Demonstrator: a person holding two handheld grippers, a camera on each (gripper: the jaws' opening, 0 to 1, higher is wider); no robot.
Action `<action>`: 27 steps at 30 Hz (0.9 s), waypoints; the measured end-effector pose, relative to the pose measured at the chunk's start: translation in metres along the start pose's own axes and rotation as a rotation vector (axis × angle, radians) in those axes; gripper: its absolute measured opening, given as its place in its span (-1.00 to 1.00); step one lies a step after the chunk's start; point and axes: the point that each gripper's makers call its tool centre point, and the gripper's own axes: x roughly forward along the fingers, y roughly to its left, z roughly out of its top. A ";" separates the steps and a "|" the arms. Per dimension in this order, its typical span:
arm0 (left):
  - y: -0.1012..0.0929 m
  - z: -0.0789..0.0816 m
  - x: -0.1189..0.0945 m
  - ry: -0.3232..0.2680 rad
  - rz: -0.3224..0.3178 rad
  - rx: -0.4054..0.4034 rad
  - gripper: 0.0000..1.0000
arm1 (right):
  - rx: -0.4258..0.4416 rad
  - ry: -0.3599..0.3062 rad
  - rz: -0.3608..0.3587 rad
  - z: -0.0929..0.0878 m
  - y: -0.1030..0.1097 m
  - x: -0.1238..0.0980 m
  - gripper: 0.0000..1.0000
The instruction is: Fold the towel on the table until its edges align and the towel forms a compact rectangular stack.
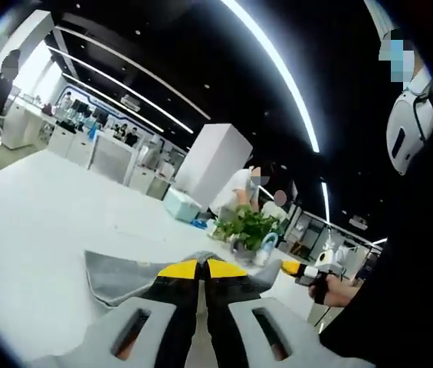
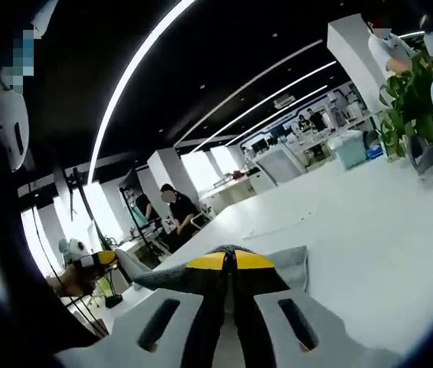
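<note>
**Both claws pinching the towel, lifted off the table**

The left gripper (image 1: 202,270) has its 2 yellow-tipped jaws pressed together, with grey towel (image 1: 120,277) cloth caught between them. From the tips the cloth spreads away to the left and hangs below, its far edge curling just above the white table (image 1: 40,215). In the right gripper view the right gripper (image 2: 230,261) is likewise closed, jaws meeting on the towel, with a grey flap running out to the right of the tips and a darker fold trailing off to the left.

With each claw clamped on a different part of the cloth, this looks like a 2-point hold for carrying 1 edge over onto another; I judge a fold to be under way, not finished. The towel appears raised, not lying flat, so no compact stack exists yet. How well the edges line up cannot be told from here.

Beyond the left claw's tips, ahead and to the right, a potted plant (image 1: 248,227) stands on the table, and a pale teal box (image 1: 181,205) sits farther off ahead. At the right edge of that view the other gripper's yellow tip shows, gripped by a hand (image 1: 331,285).

The tabletop is smooth, white and glossy. The room is a large open office with a black ceiling, long strip lights (image 2: 136,69), white pillars, and several people at distant desks.
</note>
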 end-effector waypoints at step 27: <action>-0.016 0.036 -0.004 -0.161 -0.069 -0.084 -0.96 | 0.033 -0.118 0.083 0.029 0.014 -0.015 -1.00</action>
